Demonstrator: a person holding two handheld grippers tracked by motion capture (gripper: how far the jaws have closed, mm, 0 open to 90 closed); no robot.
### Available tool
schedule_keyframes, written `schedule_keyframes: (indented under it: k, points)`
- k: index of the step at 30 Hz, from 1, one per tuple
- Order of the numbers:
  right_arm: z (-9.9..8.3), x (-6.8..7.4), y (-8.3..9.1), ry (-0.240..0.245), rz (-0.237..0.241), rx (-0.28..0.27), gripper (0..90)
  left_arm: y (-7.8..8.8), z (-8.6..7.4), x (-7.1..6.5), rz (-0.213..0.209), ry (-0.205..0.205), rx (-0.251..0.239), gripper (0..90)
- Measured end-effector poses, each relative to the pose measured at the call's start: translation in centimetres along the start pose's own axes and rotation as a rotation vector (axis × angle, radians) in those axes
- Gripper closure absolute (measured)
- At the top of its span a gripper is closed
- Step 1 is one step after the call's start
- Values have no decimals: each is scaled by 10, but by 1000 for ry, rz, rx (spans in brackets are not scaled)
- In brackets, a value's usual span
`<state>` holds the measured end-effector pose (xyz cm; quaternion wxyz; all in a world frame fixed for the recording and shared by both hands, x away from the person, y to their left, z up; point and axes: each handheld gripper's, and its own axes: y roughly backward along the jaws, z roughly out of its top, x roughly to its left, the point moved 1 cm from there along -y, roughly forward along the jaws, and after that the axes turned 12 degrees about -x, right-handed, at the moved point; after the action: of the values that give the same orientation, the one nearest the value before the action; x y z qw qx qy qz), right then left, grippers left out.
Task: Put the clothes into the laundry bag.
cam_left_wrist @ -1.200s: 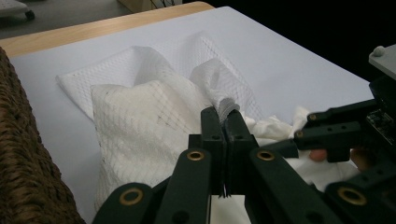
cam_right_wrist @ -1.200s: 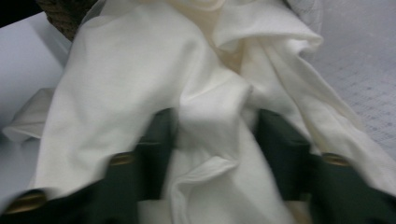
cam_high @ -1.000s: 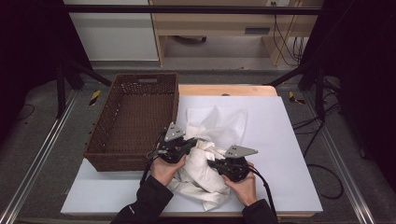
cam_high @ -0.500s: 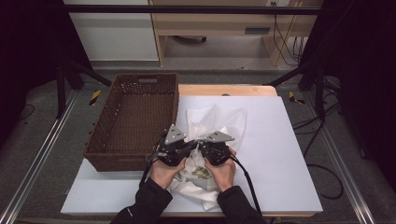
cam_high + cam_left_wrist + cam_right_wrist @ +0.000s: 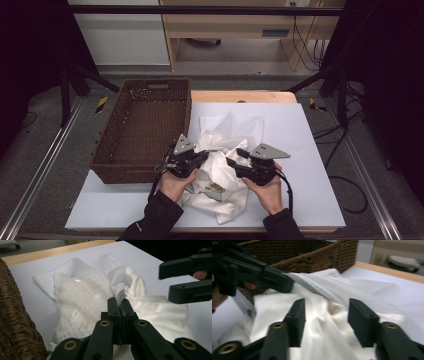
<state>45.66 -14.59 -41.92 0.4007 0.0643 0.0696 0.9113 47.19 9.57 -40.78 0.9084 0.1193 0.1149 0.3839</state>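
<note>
A white mesh bag (image 5: 235, 125) (image 5: 77, 295) lies on the white table with a white garment (image 5: 220, 195) (image 5: 160, 312) (image 5: 322, 322) partly in it. My left gripper (image 5: 202, 156) (image 5: 117, 301) is shut on a fold at the bag's mouth and holds it slightly raised. Just right of it, my right gripper (image 5: 236, 157) (image 5: 327, 305) is open; its jaws have just been opening. They hover over the garment with nothing pinched between them. The right gripper (image 5: 166, 280) faces the left gripper (image 5: 287, 283) closely.
A brown wicker basket (image 5: 130, 173) (image 5: 317, 255) stands on the left of the table, right beside the left hand, with no items in it. The white table top (image 5: 300, 135) has free room to the right. A wooden edge runs along the far side.
The right gripper first came in left to meet the left gripper at the bag's mouth, then drew back right and up with its jaws now apart. The left gripper stayed put.
</note>
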Motion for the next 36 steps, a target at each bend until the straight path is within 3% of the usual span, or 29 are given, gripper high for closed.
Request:
schedule_keyframes:
  k: [1,3,5,7,9,13,14,18,23,28,33,36]
  points:
    - [-2,-4,4,26,-16,18,383,0,0,0,0,-1,0,893]
    - [-13,-11,2,27,-30,75,296,0,0,0,-2,-3,0,893]
    - [-29,-16,-7,-36,-24,130,273,0,0,0,-3,-3,2,893]
    - [-43,-18,-19,-86,-1,174,330,0,0,0,-6,-8,7,893]
    - [-48,-15,-27,-83,22,206,465,-1,-1,-1,-1,-16,7,893]
    - [-44,-12,-23,-94,85,189,795,-1,0,-2,-1,-15,5,893]
    - [-42,-11,-20,-97,103,175,809,-1,1,-2,0,-15,3,893]
    - [-25,12,-7,-7,187,93,820,-1,8,-3,-1,-14,-7,893]
    - [-9,44,-22,75,218,46,818,2,18,-7,13,-28,-14,894]
    - [-10,48,-49,77,161,98,815,4,18,-10,6,-29,-11,894]
    - [-27,35,-83,69,-2,177,818,3,18,-15,-1,-49,-1,895]
    - [-36,25,-95,47,-112,165,826,-2,12,-17,6,-61,25,895]
